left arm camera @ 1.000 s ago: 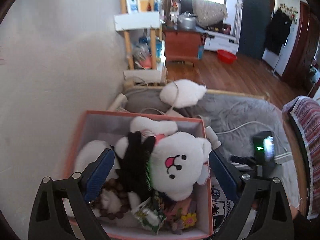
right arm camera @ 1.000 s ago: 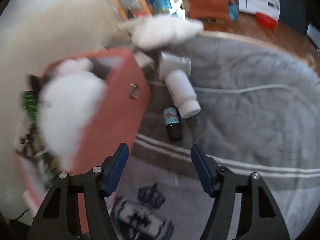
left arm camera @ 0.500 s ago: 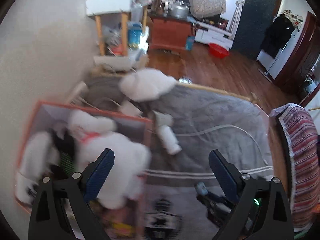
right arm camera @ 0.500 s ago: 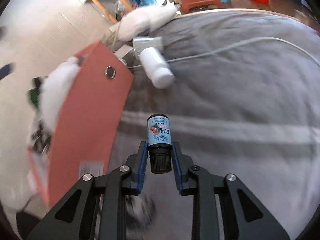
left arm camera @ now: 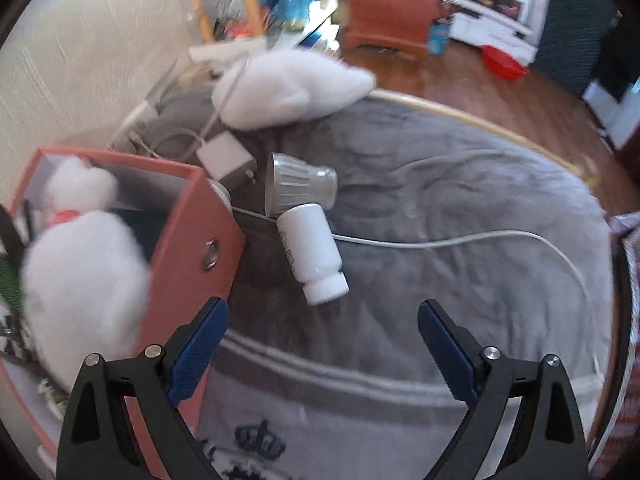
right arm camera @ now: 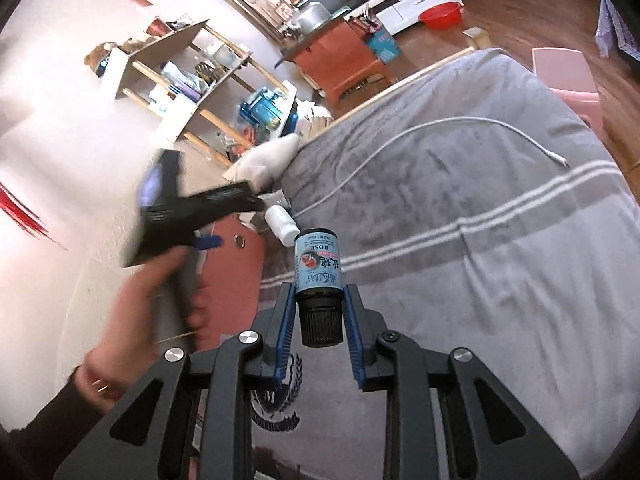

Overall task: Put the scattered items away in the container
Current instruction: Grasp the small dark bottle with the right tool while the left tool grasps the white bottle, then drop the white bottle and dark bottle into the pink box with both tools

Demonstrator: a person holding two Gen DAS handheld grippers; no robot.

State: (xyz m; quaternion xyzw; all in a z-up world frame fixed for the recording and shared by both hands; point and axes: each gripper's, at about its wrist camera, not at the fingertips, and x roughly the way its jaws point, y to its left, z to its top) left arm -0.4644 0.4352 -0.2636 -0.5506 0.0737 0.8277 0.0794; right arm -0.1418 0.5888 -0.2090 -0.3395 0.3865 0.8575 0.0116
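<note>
Between the blue pads of our right hand-held gripper [right arm camera: 318,312] sits a small dark bottle [right arm camera: 317,270] with a blue label, gripped by its black cap end and pointing away from us, lifted clear of the grey blanket [right arm camera: 480,208] on the bed. Left of it and further out we see our left hand [right arm camera: 148,300] carrying the other tool, blurred, above the salmon-pink box [right arm camera: 232,280].

Ahead of our left hand-held gripper [left arm camera: 322,344], whose jaws stand wide apart with nothing in them, a white bottle [left arm camera: 312,252] lies on its side on the blanket, touching a silver lamp bulb [left arm camera: 298,188] just beyond it. A white cable [left arm camera: 440,242] runs off to the right. To the left the pink box [left arm camera: 188,264] holds a white plush toy [left arm camera: 84,276], and another white plush [left arm camera: 288,88] lies further ahead.
</note>
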